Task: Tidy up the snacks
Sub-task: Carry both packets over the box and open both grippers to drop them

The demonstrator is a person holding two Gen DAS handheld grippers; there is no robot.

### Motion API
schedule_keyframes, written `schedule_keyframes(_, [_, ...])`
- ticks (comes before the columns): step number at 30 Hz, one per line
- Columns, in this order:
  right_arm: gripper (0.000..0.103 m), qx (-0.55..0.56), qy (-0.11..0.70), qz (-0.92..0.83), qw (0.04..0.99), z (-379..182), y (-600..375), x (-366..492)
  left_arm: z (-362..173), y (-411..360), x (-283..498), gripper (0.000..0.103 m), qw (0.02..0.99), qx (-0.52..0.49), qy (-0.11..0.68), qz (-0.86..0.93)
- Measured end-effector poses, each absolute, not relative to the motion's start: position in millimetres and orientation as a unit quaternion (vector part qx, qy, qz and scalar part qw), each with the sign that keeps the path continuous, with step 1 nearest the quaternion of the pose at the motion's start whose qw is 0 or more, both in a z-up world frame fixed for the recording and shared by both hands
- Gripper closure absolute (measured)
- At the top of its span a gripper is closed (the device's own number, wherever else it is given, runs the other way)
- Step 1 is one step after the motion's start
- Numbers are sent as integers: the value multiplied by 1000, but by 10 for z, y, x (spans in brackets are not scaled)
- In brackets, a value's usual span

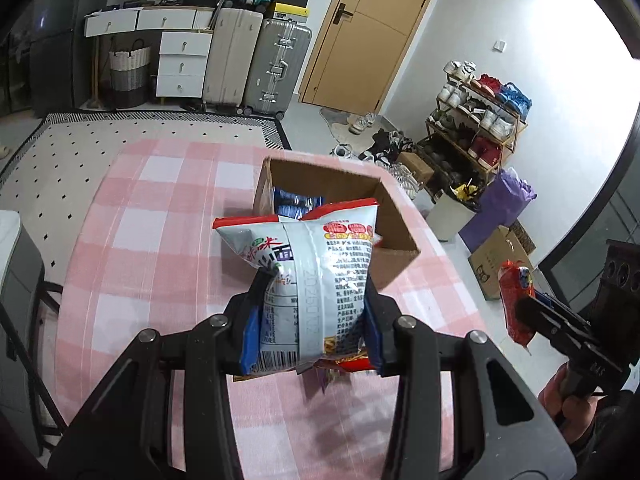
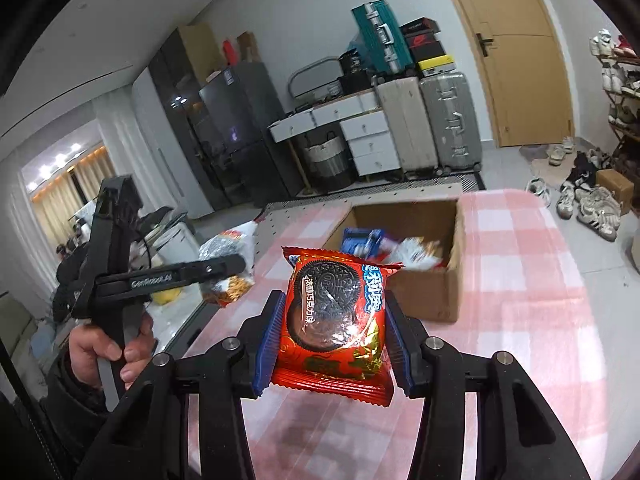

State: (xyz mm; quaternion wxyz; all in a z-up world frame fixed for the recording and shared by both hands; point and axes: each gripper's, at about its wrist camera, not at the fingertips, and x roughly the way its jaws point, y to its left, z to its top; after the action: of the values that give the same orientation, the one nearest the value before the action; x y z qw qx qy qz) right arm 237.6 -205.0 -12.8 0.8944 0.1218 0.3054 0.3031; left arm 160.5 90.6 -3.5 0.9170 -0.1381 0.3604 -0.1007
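Note:
My left gripper (image 1: pixel 312 308) is shut on a white snack bag with red ends (image 1: pixel 312 264), held up above the pink checked tablecloth (image 1: pixel 140 240). Behind the bag stands an open cardboard box (image 1: pixel 394 216) with blue packets inside. My right gripper (image 2: pixel 330 320) is shut on a red cookie packet (image 2: pixel 336 312) with a dark sandwich cookie printed on it. The same box (image 2: pixel 452 284) lies ahead of it, holding several snack packs. The right gripper and its red packet (image 1: pixel 516 304) also show at the right edge of the left wrist view.
The left gripper (image 2: pixel 224 276), held in a hand (image 2: pixel 100 348), shows at the left of the right wrist view. Beyond the table are suitcases (image 1: pixel 276 68), white drawers (image 1: pixel 182 64), a wooden door (image 1: pixel 372 32), a shoe rack (image 1: pixel 476 120) and floor clutter.

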Motion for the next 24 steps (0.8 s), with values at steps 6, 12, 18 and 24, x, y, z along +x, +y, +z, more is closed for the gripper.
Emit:
schedule_keyframes(6, [55,118,310,287,899,119,-2119,2744,284,877,2004,65,924,-130,344,-102])
schedule_keyframes(12, [56,118,294,284,905,393,-2157,3032,445,756,2494,65,917,-142,356,-111])
schedule_keyframes(18, [56,107,286,290,907,635,-2139,3334,585,535,3011,65,916,-133,360,-119])
schedule_keyframes(24, [56,110,289,295,904,651,-2101,3634,541,409,3455,65,911,-127,376,-113])
